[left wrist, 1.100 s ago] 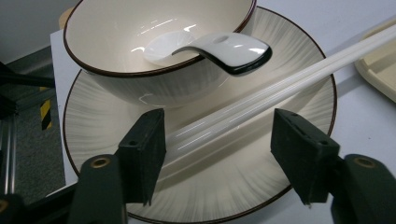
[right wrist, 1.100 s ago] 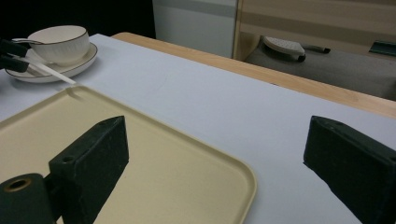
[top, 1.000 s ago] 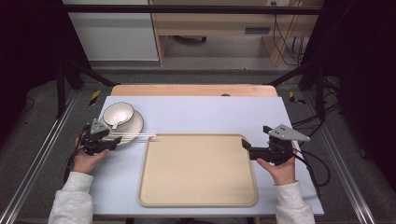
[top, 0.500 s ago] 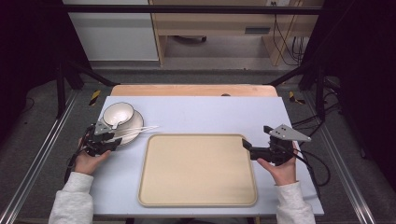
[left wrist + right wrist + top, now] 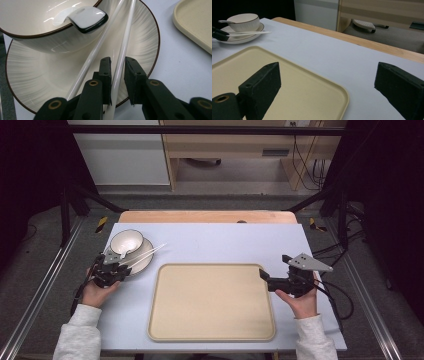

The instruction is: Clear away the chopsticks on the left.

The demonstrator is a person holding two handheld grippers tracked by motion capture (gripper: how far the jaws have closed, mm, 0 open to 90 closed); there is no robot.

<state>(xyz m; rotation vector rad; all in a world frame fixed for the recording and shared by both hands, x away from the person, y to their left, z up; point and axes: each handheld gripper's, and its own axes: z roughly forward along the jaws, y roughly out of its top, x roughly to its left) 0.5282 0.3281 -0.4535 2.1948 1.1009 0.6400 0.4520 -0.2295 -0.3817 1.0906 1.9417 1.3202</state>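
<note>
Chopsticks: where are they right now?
In the high view the chopsticks lie across the plate at the table's left, beside the bowl. The left gripper, jaws just closing, has one stick between them.

We see glossy white chopsticks (image 5: 120, 57), a glazed ceramic plate (image 5: 37, 75) with fine ribbing, a shiny bowl (image 5: 32, 22), a matt beige plastic tray (image 5: 212, 302), and a smooth counter (image 5: 225, 242).
</note>
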